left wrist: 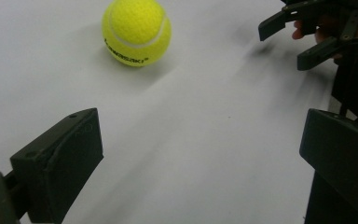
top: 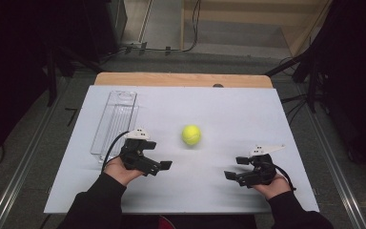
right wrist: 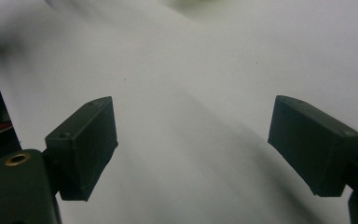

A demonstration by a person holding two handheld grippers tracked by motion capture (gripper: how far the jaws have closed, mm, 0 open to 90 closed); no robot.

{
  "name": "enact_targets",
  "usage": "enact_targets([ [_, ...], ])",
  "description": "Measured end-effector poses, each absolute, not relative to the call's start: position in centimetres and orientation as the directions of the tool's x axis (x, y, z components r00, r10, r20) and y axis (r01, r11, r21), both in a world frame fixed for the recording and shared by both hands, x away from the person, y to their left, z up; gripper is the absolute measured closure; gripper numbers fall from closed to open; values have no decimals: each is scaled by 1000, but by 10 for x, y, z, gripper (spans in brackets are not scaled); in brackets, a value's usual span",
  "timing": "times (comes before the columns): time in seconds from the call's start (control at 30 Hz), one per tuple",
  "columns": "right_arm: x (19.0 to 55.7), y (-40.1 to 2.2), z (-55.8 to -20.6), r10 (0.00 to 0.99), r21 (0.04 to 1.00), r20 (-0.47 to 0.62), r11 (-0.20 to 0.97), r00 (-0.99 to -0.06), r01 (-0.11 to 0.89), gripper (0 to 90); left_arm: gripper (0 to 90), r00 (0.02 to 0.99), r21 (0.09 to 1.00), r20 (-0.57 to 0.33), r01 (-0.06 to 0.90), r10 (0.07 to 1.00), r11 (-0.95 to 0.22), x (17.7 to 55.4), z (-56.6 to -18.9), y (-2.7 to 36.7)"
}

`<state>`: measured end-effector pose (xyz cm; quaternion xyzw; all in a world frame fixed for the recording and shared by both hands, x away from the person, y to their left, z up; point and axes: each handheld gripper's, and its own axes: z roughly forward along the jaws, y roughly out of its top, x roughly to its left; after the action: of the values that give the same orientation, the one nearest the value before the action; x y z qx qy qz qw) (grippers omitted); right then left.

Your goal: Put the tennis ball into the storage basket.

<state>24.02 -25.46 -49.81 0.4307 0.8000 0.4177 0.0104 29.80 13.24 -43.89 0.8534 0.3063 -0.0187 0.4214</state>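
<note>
Right now both hands are waiting low over the white table point(top: 248, 109). The left gripper point(top: 164, 165) and right gripper point(top: 231, 174) are wide open, holding nothing. The yellow ball point(top: 191, 134) is sitting ahead, between them, probably ready for grabbing.

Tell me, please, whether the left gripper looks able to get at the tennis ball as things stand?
Probably yes: the left gripper is open, and only bare white table lies between it and the tennis ball; the clear tray sits off to the side.

a lab-like workspace: white table point(top: 267, 109), floor cables point(top: 190, 28), dark equipment racks point(top: 9, 71).
</note>
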Motion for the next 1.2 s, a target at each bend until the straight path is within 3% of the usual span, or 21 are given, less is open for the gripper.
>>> enact_targets([
  [1.2, 241, -254, -498, 705, 675, 332, 287, -626, 680, 136, 12, 810, 693, -277, 541, 517, -476, 342, -443, 89],
])
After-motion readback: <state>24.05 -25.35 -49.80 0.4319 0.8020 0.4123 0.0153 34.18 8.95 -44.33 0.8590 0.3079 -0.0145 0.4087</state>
